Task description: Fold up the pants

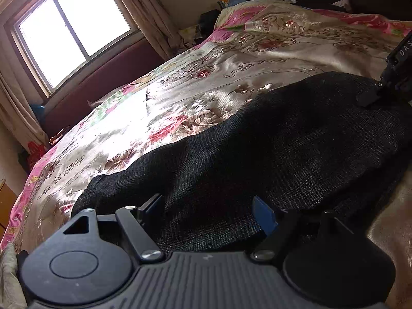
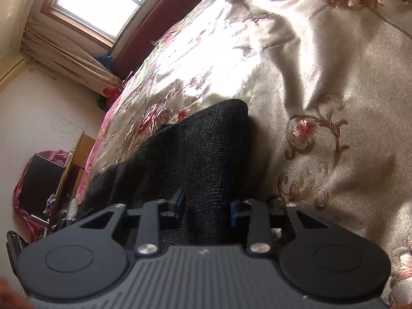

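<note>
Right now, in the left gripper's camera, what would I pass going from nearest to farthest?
Left gripper → black pants → flowered satin bedspread → dark red headboard-like panel → window.

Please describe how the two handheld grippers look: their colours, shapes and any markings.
Both the left gripper and the right gripper are matte black, with a ribbed dark-grey body, two round discs, silver screws on linkage bars and blue-faced fingers. In the left view, the right gripper shows white letters "DAS".
</note>
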A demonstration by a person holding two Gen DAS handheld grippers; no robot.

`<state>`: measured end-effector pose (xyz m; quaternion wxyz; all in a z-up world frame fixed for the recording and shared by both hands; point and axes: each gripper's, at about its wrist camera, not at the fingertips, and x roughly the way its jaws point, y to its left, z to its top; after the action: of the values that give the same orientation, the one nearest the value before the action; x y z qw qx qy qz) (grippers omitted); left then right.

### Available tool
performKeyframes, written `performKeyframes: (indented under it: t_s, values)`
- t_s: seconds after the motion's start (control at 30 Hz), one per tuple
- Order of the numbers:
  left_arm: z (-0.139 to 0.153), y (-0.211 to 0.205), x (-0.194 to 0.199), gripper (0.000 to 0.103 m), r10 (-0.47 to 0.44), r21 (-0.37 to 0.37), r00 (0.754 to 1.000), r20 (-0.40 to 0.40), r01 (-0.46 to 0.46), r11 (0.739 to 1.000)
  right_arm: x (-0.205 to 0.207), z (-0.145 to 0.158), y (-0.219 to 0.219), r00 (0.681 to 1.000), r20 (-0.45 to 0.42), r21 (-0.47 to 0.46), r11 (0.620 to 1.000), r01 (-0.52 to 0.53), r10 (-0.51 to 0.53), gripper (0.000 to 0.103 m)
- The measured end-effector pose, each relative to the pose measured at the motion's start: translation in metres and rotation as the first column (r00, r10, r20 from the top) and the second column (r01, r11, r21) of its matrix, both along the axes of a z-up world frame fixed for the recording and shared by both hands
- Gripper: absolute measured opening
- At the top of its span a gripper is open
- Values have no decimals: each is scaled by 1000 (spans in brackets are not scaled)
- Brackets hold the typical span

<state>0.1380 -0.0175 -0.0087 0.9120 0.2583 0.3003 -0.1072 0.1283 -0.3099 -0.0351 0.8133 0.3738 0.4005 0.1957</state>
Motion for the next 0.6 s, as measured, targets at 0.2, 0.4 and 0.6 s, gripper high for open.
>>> performKeyframes:
  t_s: [0.2, 0.4, 0.6]
  values:
    - [-3, -23, 1, 89, -44, 26, 999, -18, 45, 999, 7, -12, 3, 1000, -25, 16, 1000, -12, 13, 17]
    - [-3, -30, 3, 87, -12, -17, 999, -53, 11, 1000, 12, -5, -7, 999, -46, 54, 999, -3, 5, 8]
    - [1, -61, -17, 87, -112, -60, 992, -64, 108, 992, -10, 28, -42, 1000, -24, -127, 992, 2, -5, 7]
